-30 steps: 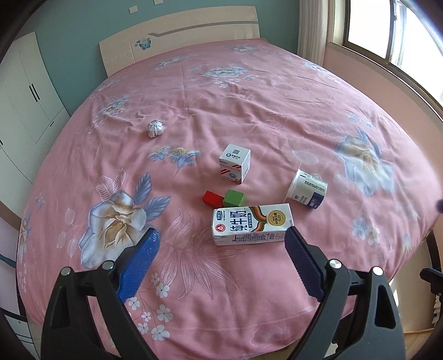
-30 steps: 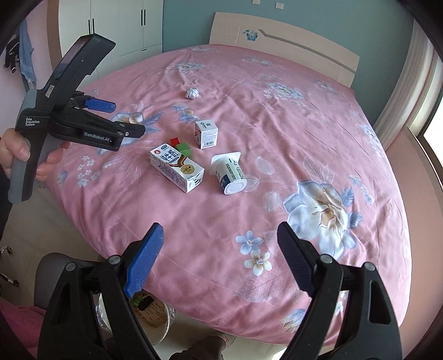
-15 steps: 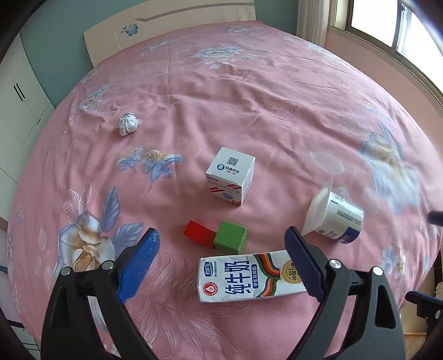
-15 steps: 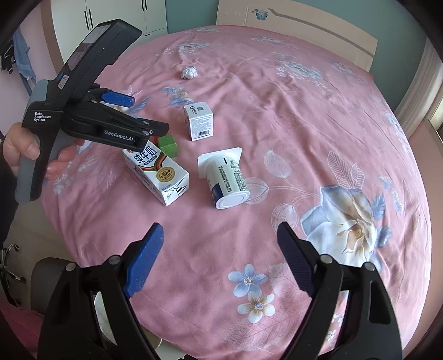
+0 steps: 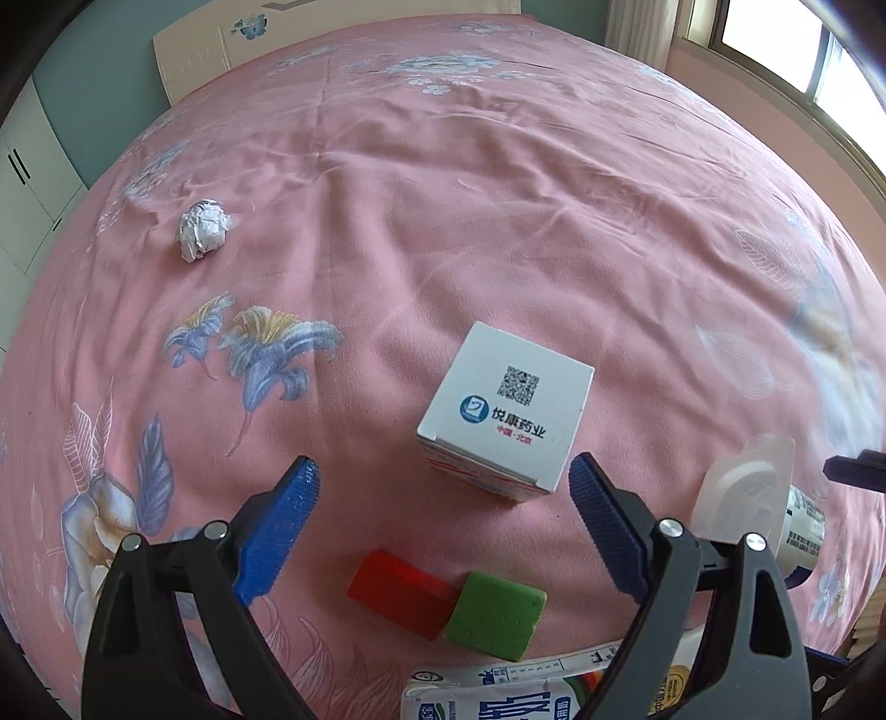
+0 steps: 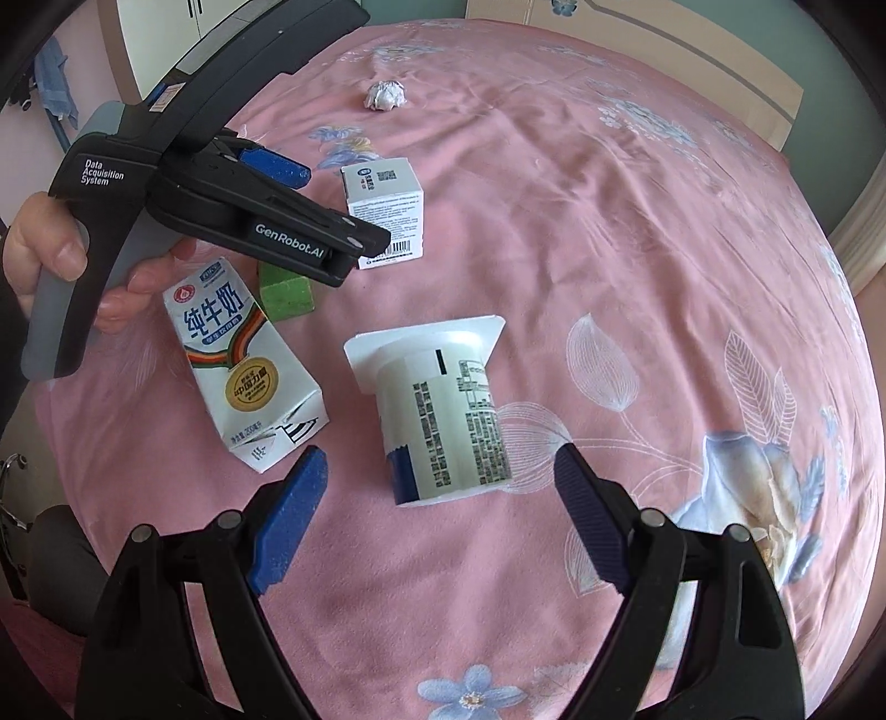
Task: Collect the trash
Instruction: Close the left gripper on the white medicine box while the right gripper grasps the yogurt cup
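On the pink floral bed lie a white medicine box (image 5: pixel 506 410), a milk carton (image 6: pixel 243 360), a tipped yogurt cup (image 6: pixel 440 410) and a crumpled paper ball (image 5: pixel 202 228). My left gripper (image 5: pixel 443 526) is open and empty, hovering just short of the medicine box; it also shows in the right wrist view (image 6: pixel 299 210), above the carton. My right gripper (image 6: pixel 437 509) is open and empty, its jaws either side of the yogurt cup's base. The carton's top edge shows in the left wrist view (image 5: pixel 498 695), and so does the cup (image 5: pixel 758 515).
A red block (image 5: pixel 398 592) and a green block (image 5: pixel 495 615) lie between the medicine box and the carton. The headboard (image 5: pixel 210 44) is at the far end, a window (image 5: pixel 775 39) at the right, white wardrobes (image 5: pixel 27 166) at the left.
Both grippers have moved forward and lower over the bed. The left now faces the medicine box with the carton under it; the right has closed in on the yogurt cup. Both stay open.
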`<state>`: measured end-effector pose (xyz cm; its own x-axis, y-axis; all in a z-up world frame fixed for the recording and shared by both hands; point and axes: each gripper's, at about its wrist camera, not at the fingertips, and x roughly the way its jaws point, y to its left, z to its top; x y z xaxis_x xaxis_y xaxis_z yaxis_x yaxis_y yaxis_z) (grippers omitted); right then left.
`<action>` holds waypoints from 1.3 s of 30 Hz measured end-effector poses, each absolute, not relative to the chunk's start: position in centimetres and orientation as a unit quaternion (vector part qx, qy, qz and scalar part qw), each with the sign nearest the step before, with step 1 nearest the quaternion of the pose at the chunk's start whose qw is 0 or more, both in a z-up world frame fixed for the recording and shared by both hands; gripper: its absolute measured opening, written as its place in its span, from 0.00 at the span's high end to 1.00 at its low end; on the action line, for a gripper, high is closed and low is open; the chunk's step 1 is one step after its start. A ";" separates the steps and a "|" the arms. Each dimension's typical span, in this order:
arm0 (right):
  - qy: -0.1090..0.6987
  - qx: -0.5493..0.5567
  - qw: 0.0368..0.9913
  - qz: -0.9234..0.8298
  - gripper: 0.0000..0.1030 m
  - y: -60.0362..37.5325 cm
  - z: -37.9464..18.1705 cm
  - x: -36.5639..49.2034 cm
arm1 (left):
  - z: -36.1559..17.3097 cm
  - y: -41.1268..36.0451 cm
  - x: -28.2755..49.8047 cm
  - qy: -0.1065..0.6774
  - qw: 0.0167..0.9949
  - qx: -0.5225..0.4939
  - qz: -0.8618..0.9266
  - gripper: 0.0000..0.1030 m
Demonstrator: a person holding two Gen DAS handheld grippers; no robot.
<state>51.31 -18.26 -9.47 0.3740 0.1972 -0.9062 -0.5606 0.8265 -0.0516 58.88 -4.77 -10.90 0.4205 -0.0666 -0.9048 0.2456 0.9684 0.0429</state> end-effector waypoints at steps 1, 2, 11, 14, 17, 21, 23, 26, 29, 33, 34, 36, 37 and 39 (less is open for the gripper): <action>0.508 -0.180 0.809 0.236 0.20 -18.2 -9.8 51.8 | -11.1 -4.8 59.3 0.531 0.838 0.083 -0.095 0.10; 0.508 -0.179 0.808 0.238 0.20 -18.2 -10.1 52.2 | -11.3 -4.8 59.6 0.533 0.837 0.081 -0.096 0.10; 0.522 -0.179 0.795 0.253 0.36 -17.5 -12.7 54.6 | -13.2 -5.8 61.2 0.559 0.819 0.078 -0.103 0.31; 0.527 -0.174 0.790 0.261 0.51 -17.5 -13.0 54.6 | -13.3 -6.1 61.3 0.562 0.817 0.073 -0.109 0.53; 0.522 -0.180 0.793 0.259 0.52 -17.4 -12.8 54.3 | -13.1 -6.1 61.3 0.563 0.817 0.066 -0.107 0.55; 0.514 -0.182 0.797 0.260 0.53 -17.3 -11.8 53.6 | -12.4 -6.1 60.8 0.560 0.819 0.063 -0.106 0.56; 0.511 -0.183 0.799 0.258 0.53 -17.3 -11.2 53.3 | -11.8 -6.1 60.2 0.557 0.822 0.064 -0.106 0.56; 0.503 -0.183 0.806 0.251 0.53 -17.5 -9.7 52.7 | -10.3 -6.2 59.5 0.550 0.826 0.065 -0.105 0.56; 0.492 -0.185 0.815 0.243 0.53 -17.7 -7.7 52.4 | -8.2 -6.1 58.5 0.539 0.834 0.066 -0.103 0.56; 0.472 -0.193 0.828 0.232 0.53 -18.0 -4.4 50.9 | -4.6 -5.6 56.6 0.518 0.847 0.068 -0.096 0.56; 0.467 -0.195 0.831 0.229 0.53 -18.0 -3.5 50.5 | -3.6 -5.3 56.3 0.513 0.851 0.067 -0.095 0.56; 0.456 -0.197 0.838 0.225 0.53 -18.0 -1.6 49.6 | -1.6 -4.9 55.3 0.501 0.858 0.066 -0.093 0.56; 0.451 -0.198 0.841 0.222 0.53 -17.9 -0.7 49.2 | -0.6 -4.7 54.8 0.495 0.861 0.066 -0.091 0.56; 0.441 -0.201 0.847 0.217 0.53 -17.8 1.2 48.2 | 1.4 -4.3 53.8 0.484 0.868 0.066 -0.088 0.56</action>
